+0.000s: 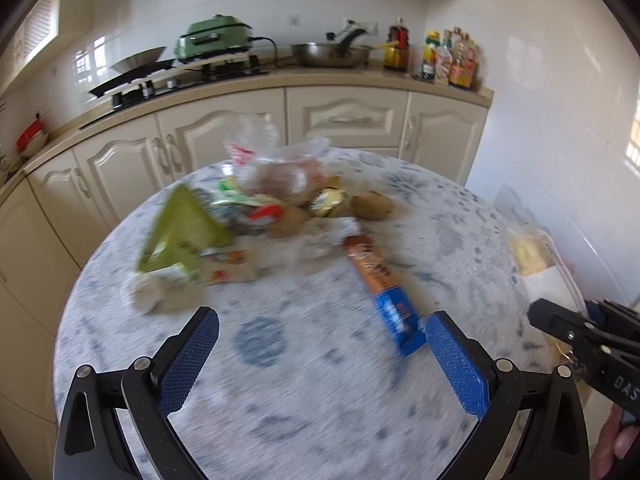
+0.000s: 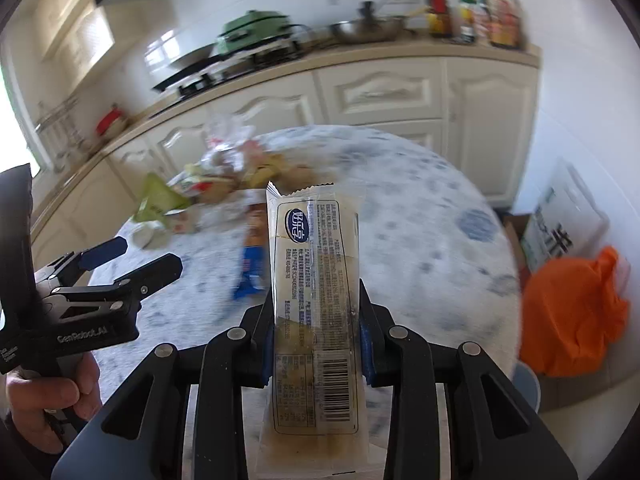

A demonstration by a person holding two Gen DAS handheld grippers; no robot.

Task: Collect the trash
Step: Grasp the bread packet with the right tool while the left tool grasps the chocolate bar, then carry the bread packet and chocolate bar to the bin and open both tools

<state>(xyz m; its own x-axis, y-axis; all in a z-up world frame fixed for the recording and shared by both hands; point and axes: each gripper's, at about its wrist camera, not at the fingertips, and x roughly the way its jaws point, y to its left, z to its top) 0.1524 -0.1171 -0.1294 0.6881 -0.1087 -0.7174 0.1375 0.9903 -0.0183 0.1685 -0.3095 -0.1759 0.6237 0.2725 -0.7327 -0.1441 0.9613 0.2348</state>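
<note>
Clear wrapper (image 2: 316, 300) between right fingers (image 2: 366, 344)

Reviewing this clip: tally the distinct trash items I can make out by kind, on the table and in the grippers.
Clear wrapper, held in the right gripper: 1
Orange-and-blue wrapper: 1
Green triangular package: 1
Clear plastic bag: 1
Gold foil wrapper: 1
White crumpled wad: 1
Total: 6; the blurred pile hides more.

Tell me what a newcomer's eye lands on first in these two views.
First, the clear snack wrapper standing upright, clamped in the right gripper, filling the middle of the right wrist view. Next, the heap of trash on the far side of the round speckled table, with the left gripper open above the near side. An orange bag glows beyond the table's right edge.
</note>
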